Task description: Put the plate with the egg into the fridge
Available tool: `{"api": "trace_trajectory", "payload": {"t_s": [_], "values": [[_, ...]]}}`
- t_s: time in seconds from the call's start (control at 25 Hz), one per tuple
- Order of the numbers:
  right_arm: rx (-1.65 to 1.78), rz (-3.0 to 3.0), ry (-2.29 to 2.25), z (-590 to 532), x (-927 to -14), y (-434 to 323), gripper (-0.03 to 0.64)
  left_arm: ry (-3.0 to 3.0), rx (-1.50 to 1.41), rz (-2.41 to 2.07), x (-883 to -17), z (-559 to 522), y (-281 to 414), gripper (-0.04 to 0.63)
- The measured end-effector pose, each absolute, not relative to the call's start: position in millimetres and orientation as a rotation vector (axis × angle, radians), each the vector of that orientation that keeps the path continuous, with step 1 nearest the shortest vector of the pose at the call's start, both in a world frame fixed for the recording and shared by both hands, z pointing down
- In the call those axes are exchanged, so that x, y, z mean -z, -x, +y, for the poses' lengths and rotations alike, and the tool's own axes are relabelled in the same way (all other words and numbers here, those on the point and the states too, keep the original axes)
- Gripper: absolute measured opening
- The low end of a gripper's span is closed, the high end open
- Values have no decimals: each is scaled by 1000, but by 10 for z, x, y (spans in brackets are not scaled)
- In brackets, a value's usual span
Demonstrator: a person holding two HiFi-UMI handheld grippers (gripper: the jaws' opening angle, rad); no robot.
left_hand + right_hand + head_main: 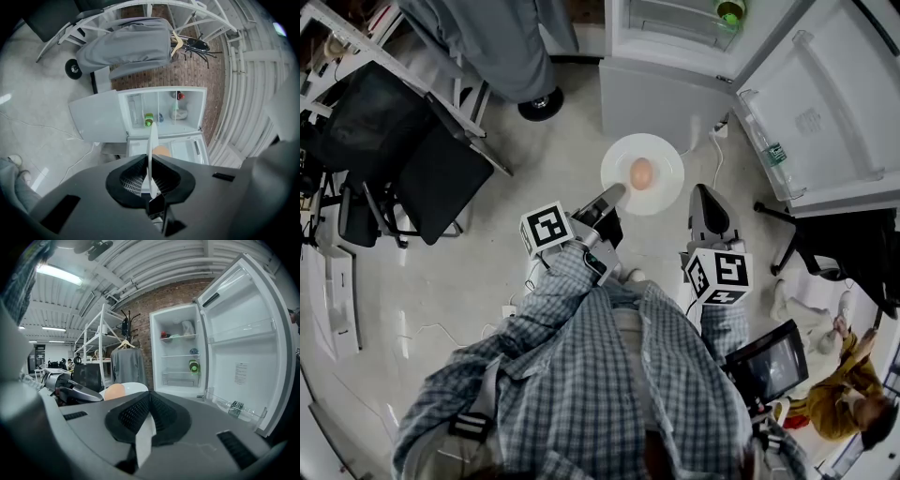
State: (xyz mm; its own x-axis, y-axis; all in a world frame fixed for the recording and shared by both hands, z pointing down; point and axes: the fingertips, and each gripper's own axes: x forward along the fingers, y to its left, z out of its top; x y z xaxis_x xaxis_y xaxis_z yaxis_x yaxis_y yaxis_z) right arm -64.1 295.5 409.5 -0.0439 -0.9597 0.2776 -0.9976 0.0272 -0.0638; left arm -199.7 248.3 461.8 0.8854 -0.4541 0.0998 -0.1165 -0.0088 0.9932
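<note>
A white plate (661, 155) with a brown egg (641, 172) on it hangs level above the floor in front of the open fridge (675, 42). My left gripper (617, 194) is shut on the plate's near-left rim. In the left gripper view the plate (151, 138) stands edge-on between the jaws of the left gripper (150, 159), with the egg (161, 151) just beyond. My right gripper (702, 191) is shut and empty, beside the plate's right rim. In the right gripper view the right gripper (150, 394) has the plate (133, 387) and egg (115, 391) to its left.
The fridge door (825, 112) swings out to the right, a bottle (772, 152) in its rack. A green bottle (194, 365) stands on an inner shelf. Black chairs (422, 159) and a grey coat (497, 47) are to the left; a person in yellow (844, 403) crouches at the lower right.
</note>
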Motion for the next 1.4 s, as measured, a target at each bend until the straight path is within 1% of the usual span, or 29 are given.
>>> {"api": "trace_trajectory", "payload": {"t_s": [0.48,0.84,1.4], "values": [[-320,-2115,-2077,2896,-4059,830,6,-1585,300,-443,-4594,2384,2200,26],[-313,-2101,-2095,2914,-4066,835,7,-1590,299,-435,-4583,2346,2203,26],[-340,-2136,-2089,2571,-4153,489,6,-1583,334,-444,-4585,2042,1887,26]]}}
